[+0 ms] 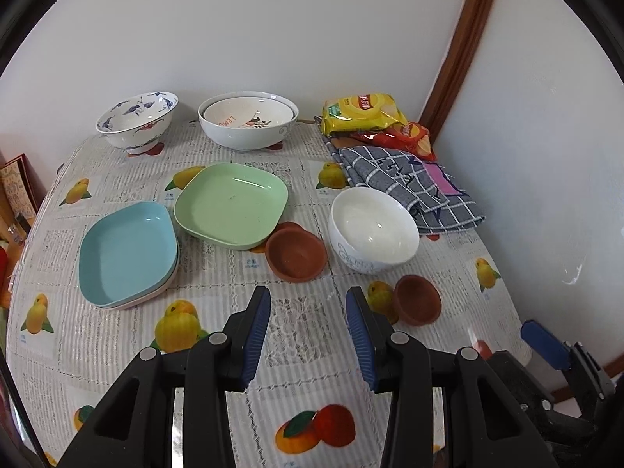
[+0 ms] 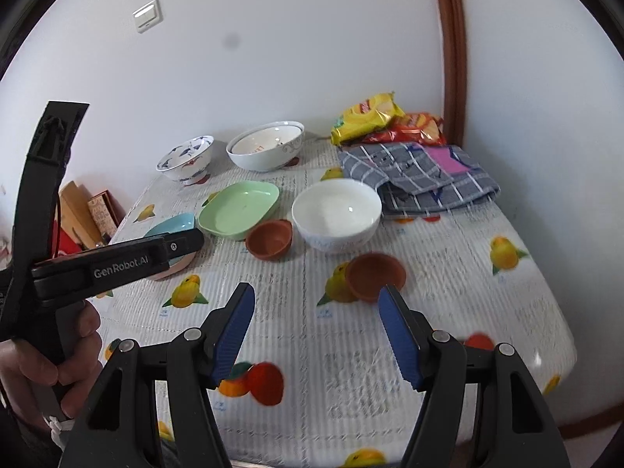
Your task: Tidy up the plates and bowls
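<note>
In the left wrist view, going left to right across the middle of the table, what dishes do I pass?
Blue plate → green plate → larger brown bowl → plain white bowl.

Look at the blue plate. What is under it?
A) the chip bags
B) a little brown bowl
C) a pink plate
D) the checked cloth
C: in the left wrist view the blue plate sits stacked on a pink plate, whose edge peeks out below its rim.
</note>
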